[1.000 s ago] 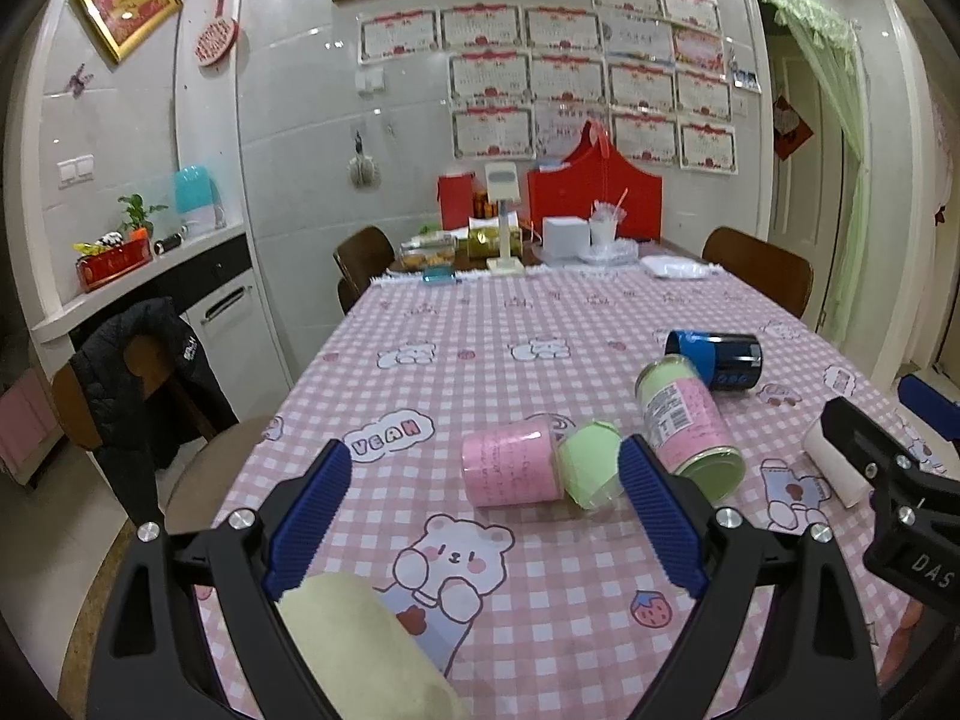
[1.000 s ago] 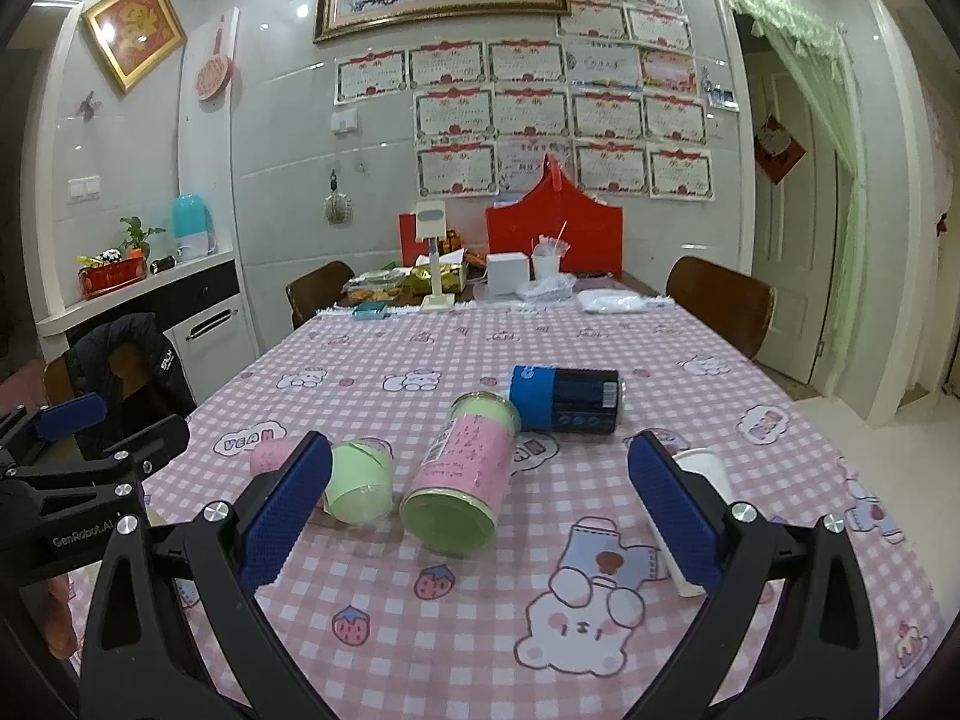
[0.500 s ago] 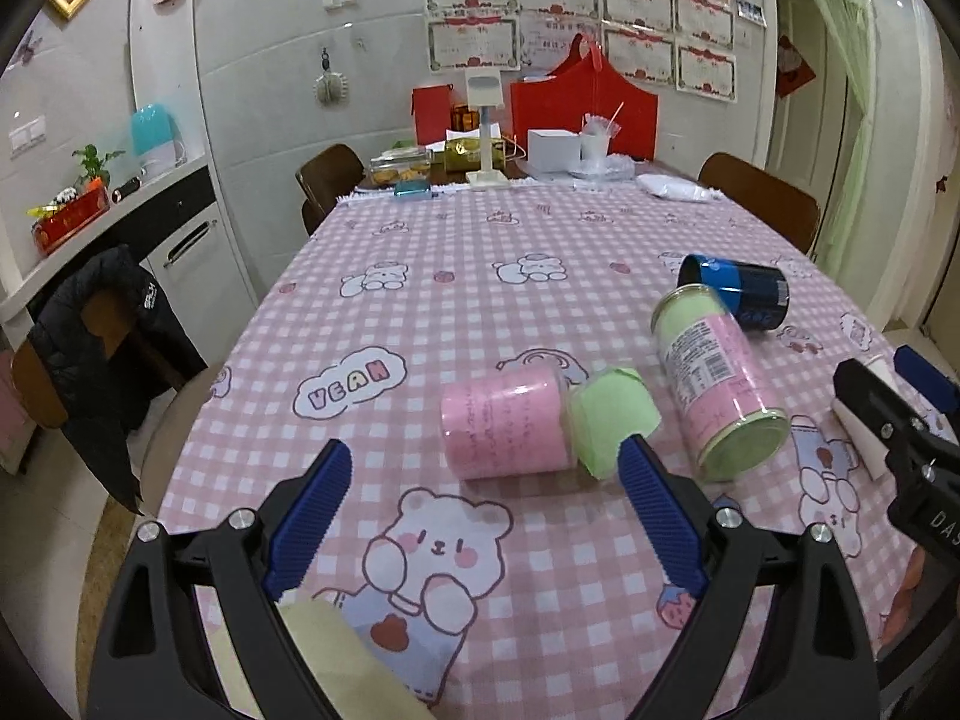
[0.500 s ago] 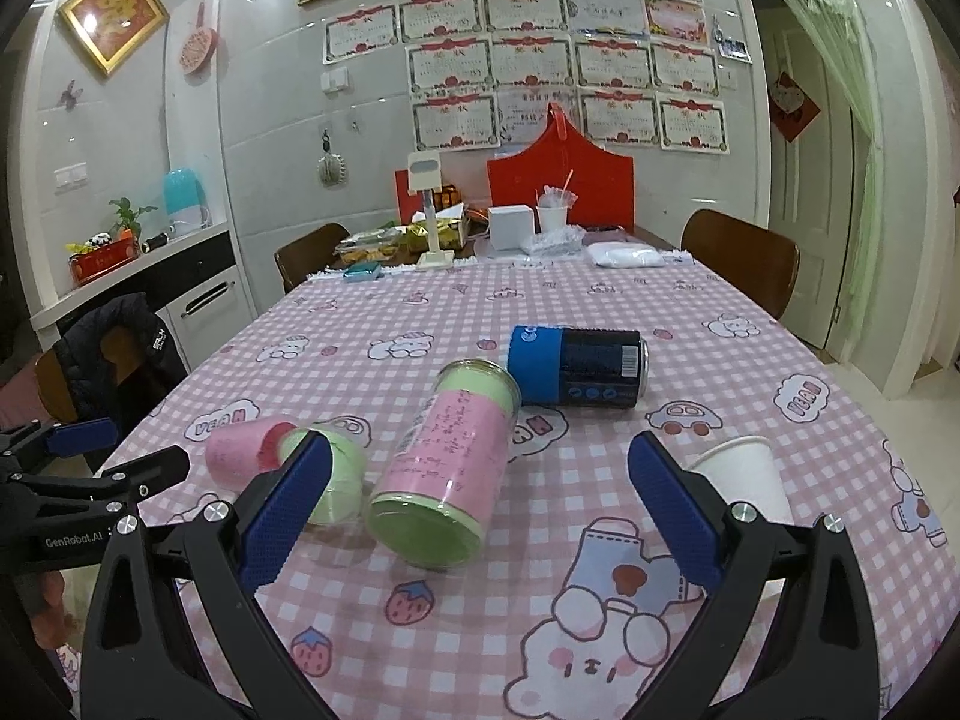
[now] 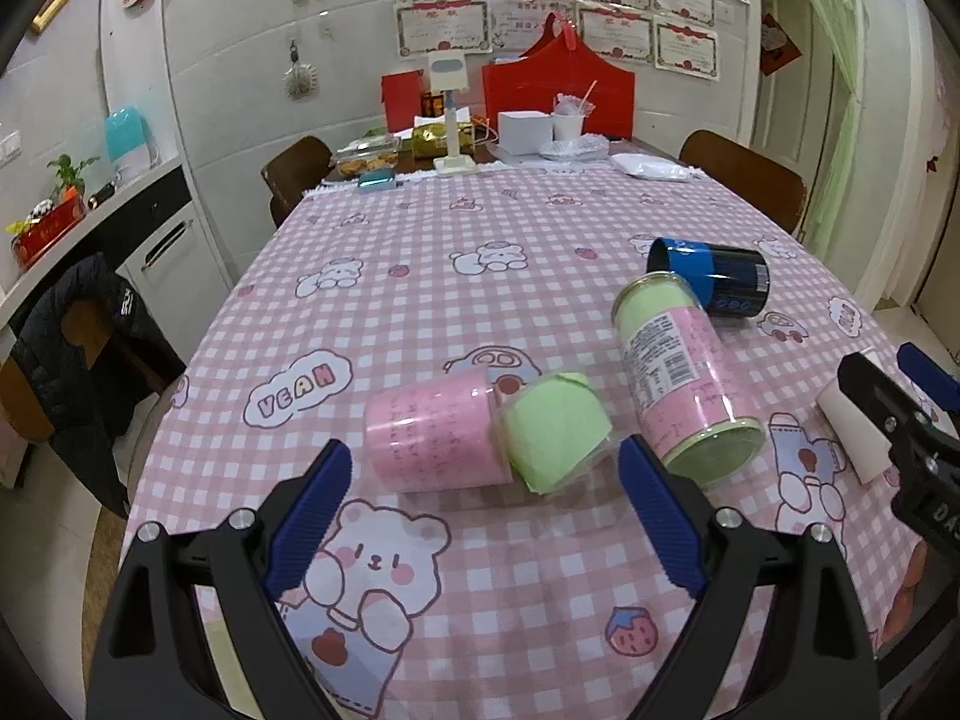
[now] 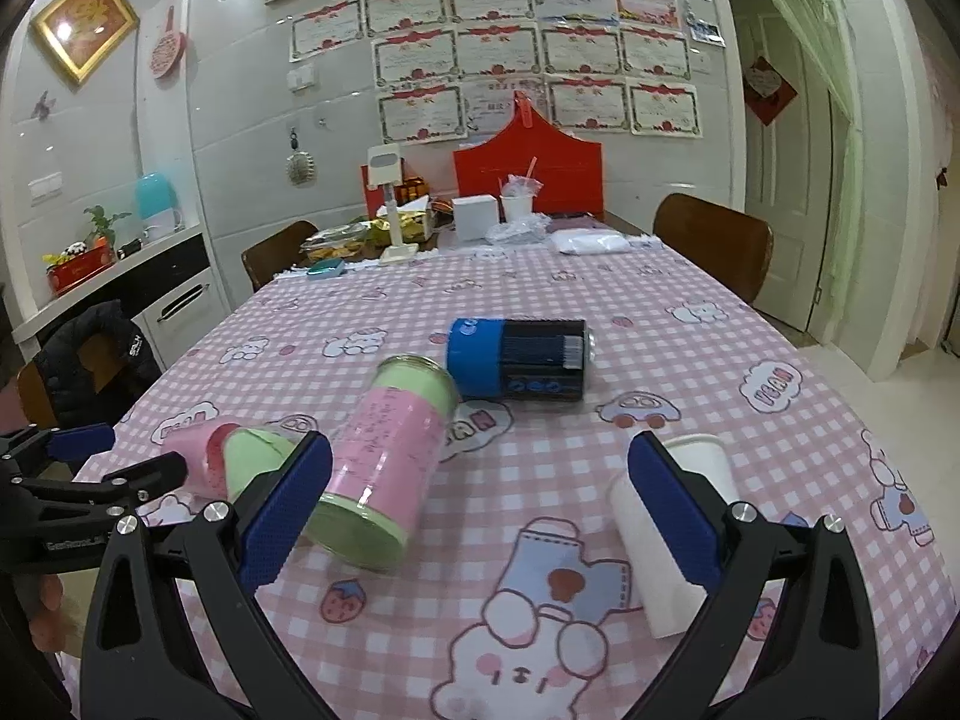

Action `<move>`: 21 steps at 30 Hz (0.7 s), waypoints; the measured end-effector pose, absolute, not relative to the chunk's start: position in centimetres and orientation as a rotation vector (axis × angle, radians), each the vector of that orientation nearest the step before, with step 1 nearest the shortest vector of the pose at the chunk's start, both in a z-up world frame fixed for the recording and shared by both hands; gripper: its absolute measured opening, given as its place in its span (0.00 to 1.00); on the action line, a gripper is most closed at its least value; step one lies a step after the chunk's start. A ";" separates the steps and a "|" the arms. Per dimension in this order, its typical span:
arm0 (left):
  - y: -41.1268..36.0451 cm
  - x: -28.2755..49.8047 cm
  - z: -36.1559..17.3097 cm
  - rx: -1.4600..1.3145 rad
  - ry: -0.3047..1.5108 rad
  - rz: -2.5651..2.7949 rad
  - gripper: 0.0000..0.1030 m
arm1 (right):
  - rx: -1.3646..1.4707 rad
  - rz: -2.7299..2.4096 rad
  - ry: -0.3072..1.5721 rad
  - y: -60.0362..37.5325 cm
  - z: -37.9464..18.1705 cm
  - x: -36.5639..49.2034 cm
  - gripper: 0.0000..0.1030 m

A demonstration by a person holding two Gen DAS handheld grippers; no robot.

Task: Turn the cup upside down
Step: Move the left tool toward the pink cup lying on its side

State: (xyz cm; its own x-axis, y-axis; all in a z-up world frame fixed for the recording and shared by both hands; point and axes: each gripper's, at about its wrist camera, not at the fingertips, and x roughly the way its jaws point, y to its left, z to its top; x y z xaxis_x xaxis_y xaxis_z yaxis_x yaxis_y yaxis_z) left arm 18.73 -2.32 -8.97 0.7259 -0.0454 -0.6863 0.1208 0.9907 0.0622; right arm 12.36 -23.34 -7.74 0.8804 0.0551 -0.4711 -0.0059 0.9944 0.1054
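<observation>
Several containers lie on their sides on the pink checked tablecloth. A short pink cup with a green end (image 5: pixel 474 438) lies just ahead of my open, empty left gripper (image 5: pixel 480 516); it also shows in the right wrist view (image 6: pixel 228 462). A tall pink-and-green can (image 5: pixel 684 384) (image 6: pixel 390 462) and a blue-and-black can (image 5: pixel 708 285) (image 6: pixel 519 360) lie further right. A white paper cup (image 6: pixel 666 528) (image 5: pixel 852 432) lies on its side by the right finger of my open, empty right gripper (image 6: pixel 480 522).
The table's far end holds a red box (image 6: pixel 528 180), a white box (image 6: pixel 474 213), a lamp stand (image 6: pixel 393 204) and food items. Brown chairs stand around; one at the left carries a black jacket (image 5: pixel 78 336). The table's left edge (image 5: pixel 174 384) is near.
Both grippers have moved forward and tilted down toward the table. The pink cup now lies close ahead of the left gripper; the white cup is nearer the right gripper's right finger.
</observation>
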 end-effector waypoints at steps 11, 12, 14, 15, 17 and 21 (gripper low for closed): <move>2.7 18.6 -8.4 0.165 0.792 -0.089 0.86 | 0.070 0.095 0.533 -21.1 -7.9 13.6 0.93; 3.1 18.7 -8.4 0.182 0.788 -0.084 0.86 | 0.071 0.101 0.536 -20.8 -7.9 13.8 0.93; 3.4 19.3 -8.7 0.221 0.795 -0.114 0.86 | 0.071 0.109 0.544 -20.3 -8.0 14.1 0.93; 3.5 19.7 -9.0 0.234 0.807 -0.131 0.86 | 0.069 0.120 0.551 -19.8 -8.0 14.3 0.93; 3.2 20.6 -9.6 0.314 0.838 -0.161 0.86 | 0.051 0.133 0.557 -18.8 -7.9 14.5 0.93; 2.2 21.6 -9.7 0.437 0.866 -0.271 0.86 | 0.026 0.135 0.565 -17.6 -7.9 15.0 0.93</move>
State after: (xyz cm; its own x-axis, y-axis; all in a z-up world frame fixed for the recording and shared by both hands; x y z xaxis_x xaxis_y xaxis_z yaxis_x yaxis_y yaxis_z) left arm 21.58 2.25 -9.74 0.6221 -0.0535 -0.7811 0.4009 0.8788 0.2590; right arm 14.96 -17.64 -7.91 0.8362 0.1343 -0.5317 -0.1202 0.9909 0.0613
